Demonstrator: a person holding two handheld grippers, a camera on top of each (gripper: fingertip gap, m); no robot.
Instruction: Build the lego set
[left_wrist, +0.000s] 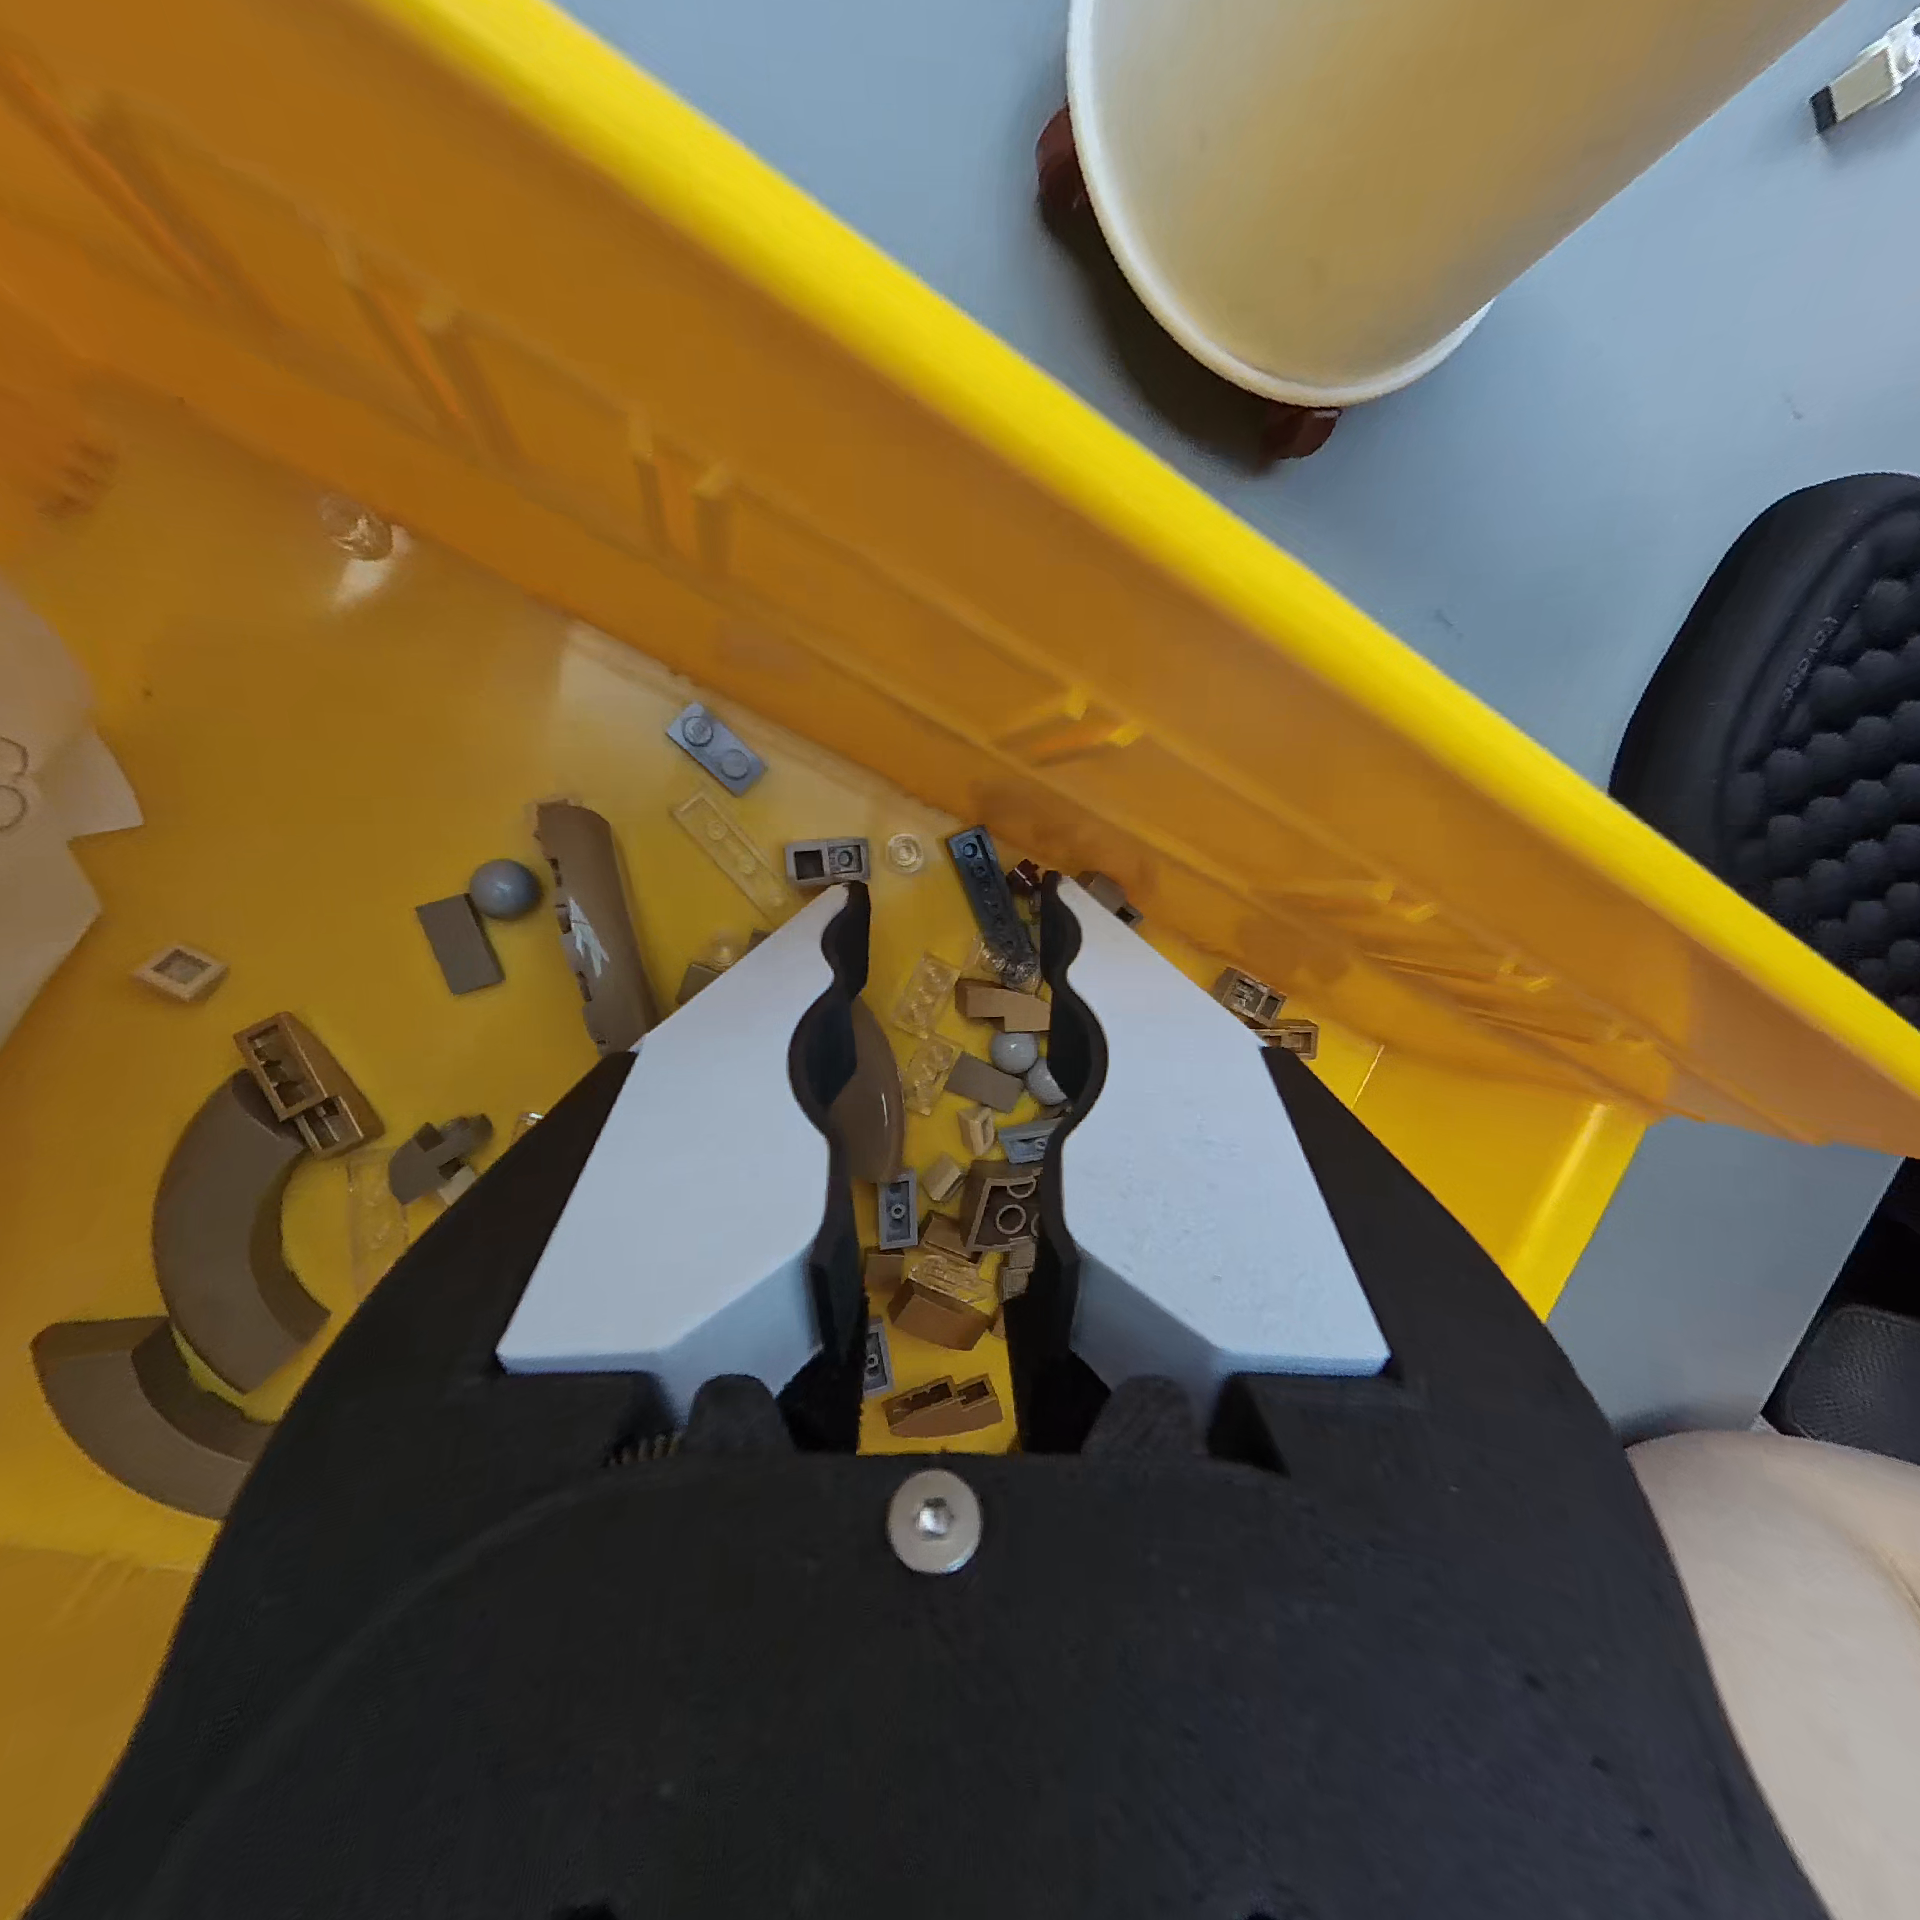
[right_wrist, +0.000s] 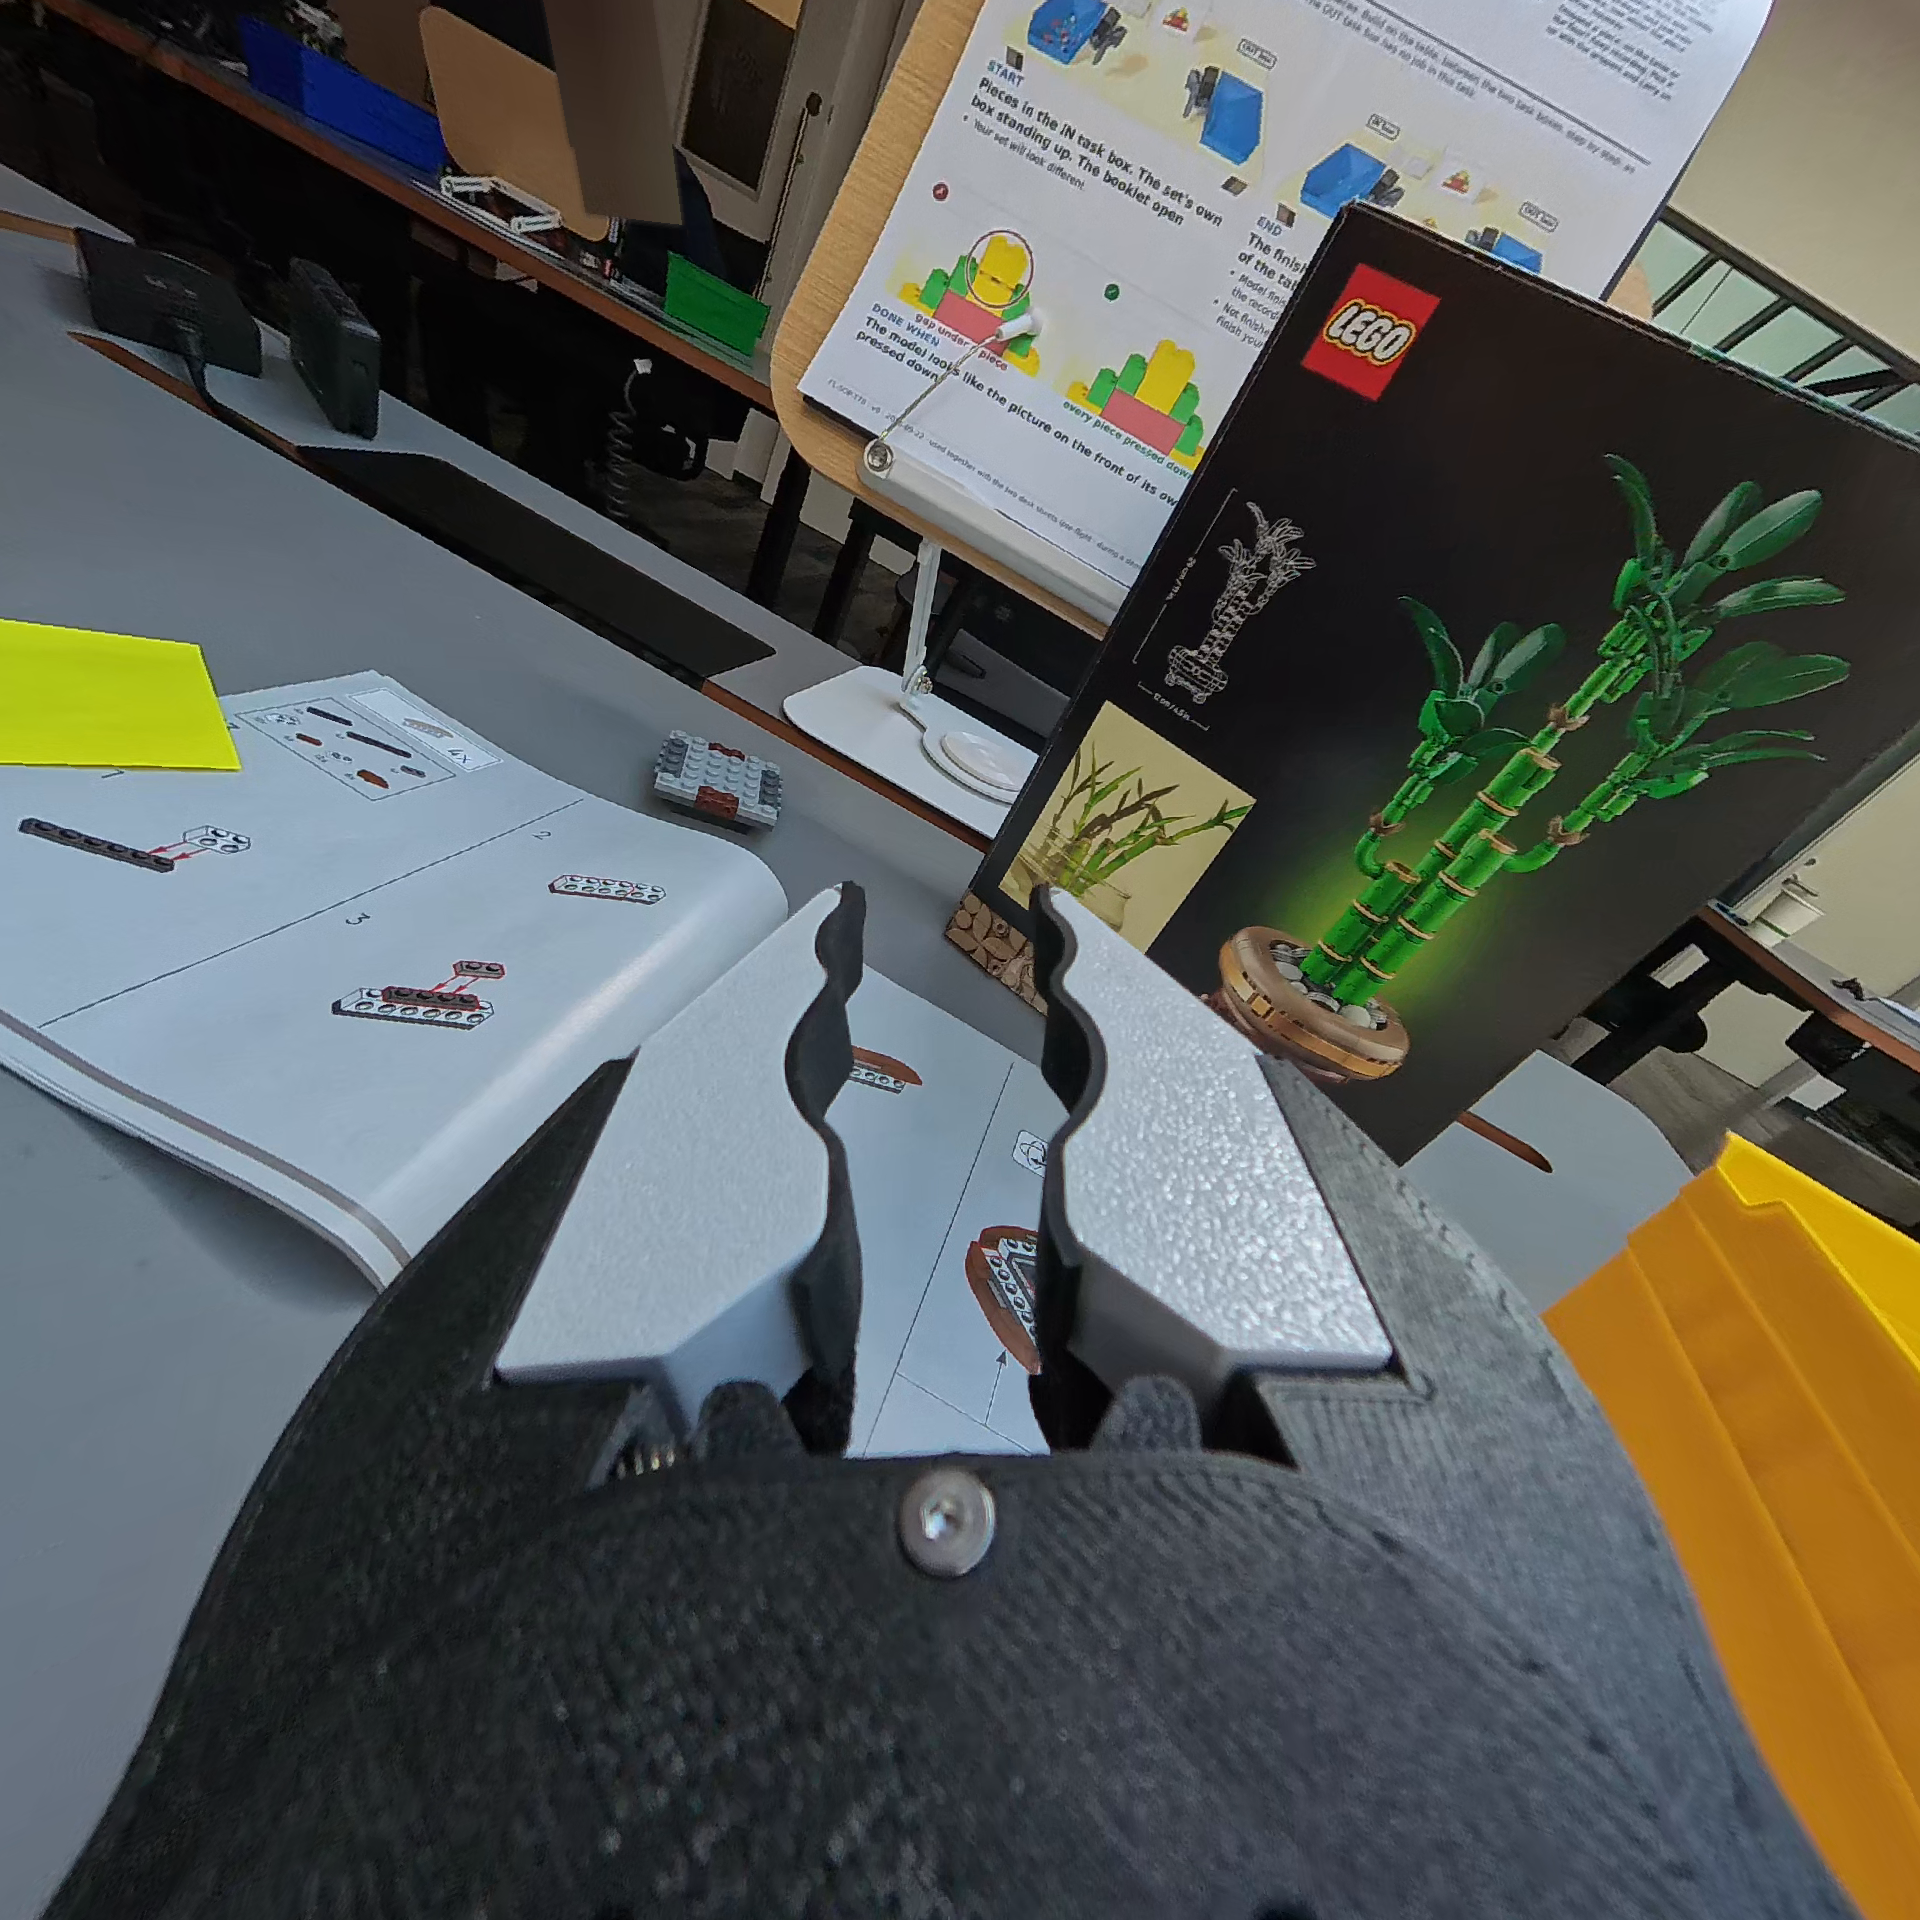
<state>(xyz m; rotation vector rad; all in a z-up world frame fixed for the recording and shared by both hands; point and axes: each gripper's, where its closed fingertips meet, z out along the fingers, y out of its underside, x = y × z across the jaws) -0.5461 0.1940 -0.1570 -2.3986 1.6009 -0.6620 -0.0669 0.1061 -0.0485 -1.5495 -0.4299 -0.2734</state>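
Observation:
My left gripper (left_wrist: 951, 894) is open and empty, hanging inside the yellow bin (left_wrist: 831, 416) over a heap of loose bricks. A brown domed piece (left_wrist: 868, 1112) and a dark grey long plate (left_wrist: 992, 904) lie below the gap between its fingers. Brown curved arch pieces (left_wrist: 223, 1226) lie at the left of the bin. My right gripper (right_wrist: 945, 899) is open and empty above the open instruction booklet (right_wrist: 364, 935). A small grey and brown assembly (right_wrist: 717, 779) sits on the table beyond the booklet. The set's box (right_wrist: 1507, 675) stands upright at the right.
A white round container (left_wrist: 1299, 187) stands on the grey table beside the bin, with brown pieces at its base. A black chair cushion (left_wrist: 1787, 748) is at the right. A yellow sheet (right_wrist: 104, 696), a white lamp base (right_wrist: 914, 738) and the yellow bin's corner (right_wrist: 1766, 1507) surround the booklet. One gripper's finger ends stand about 50 cm off the other's.

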